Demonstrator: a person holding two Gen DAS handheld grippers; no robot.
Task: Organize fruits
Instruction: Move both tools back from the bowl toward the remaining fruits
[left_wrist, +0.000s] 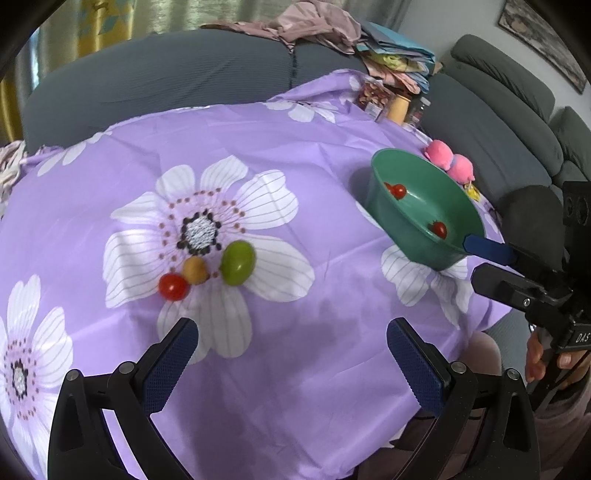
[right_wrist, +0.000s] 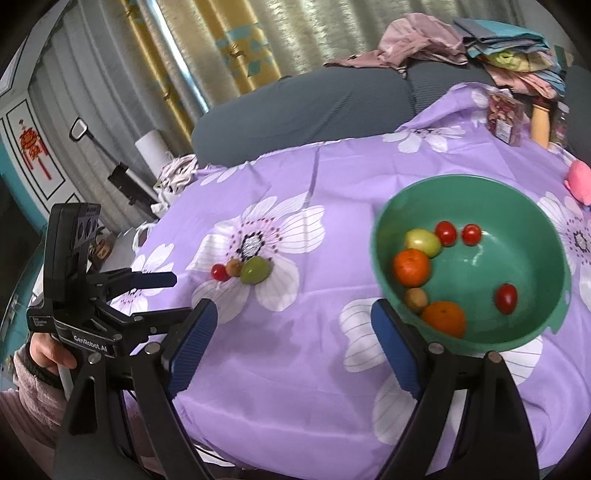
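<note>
Three fruits lie together on the purple flowered cloth (left_wrist: 295, 206): a red cherry tomato (left_wrist: 173, 287), a small brown fruit (left_wrist: 195, 270) and a green fruit (left_wrist: 238, 262); they also show in the right wrist view (right_wrist: 254, 270). My left gripper (left_wrist: 291, 354) is open and empty, just short of them. A green bowl (right_wrist: 517, 343) holds two oranges (right_wrist: 411, 267), a green fruit (right_wrist: 423, 242), a brown fruit (right_wrist: 415, 299) and three cherry tomatoes (right_wrist: 506, 298). My right gripper (right_wrist: 291, 350) is open and empty, its right finger beside the bowl's near rim.
A pink plush toy (left_wrist: 448, 160) lies behind the bowl. Jars and a bottle (right_wrist: 517, 118) stand at the far table edge. A grey sofa (left_wrist: 184, 85) with piled clothes runs behind and to the right of the table.
</note>
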